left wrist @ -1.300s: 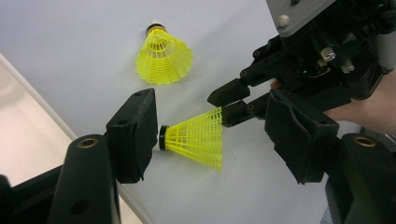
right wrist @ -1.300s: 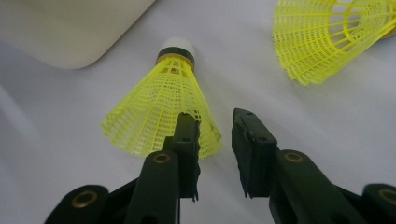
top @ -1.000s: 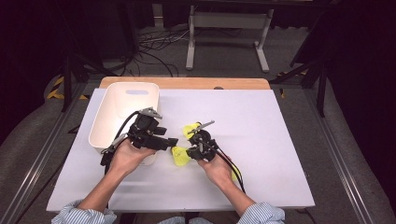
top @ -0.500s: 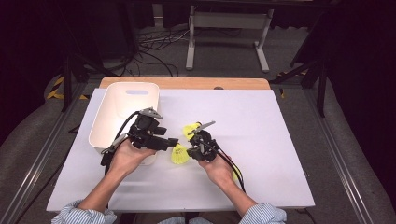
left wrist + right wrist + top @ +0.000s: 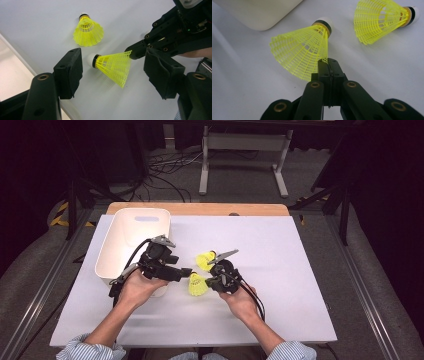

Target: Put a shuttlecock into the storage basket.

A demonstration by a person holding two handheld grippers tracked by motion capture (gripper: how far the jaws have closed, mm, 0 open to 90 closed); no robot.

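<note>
My right gripper (image 5: 209, 281) (image 5: 329, 62) is shut on the skirt rim of a yellow shuttlecock (image 5: 197, 284) (image 5: 302, 50) and holds it just above the white table, its cork pointing at my left gripper. My left gripper (image 5: 186, 272) (image 5: 113, 62) stands open. Its jaws flank that shuttlecock (image 5: 112, 66) without touching it. The right gripper (image 5: 136, 51) pinches the mesh edge in the left gripper view. A second yellow shuttlecock (image 5: 205, 260) (image 5: 88, 31) (image 5: 382, 17) lies on its side on the table just beyond.
A white plastic bin (image 5: 132, 240) (image 5: 259, 12) stands at the table's left, right behind my left hand. The white table sheet (image 5: 300, 270) stretches bare to the right. A wooden edge (image 5: 200, 208) runs along the back.
</note>
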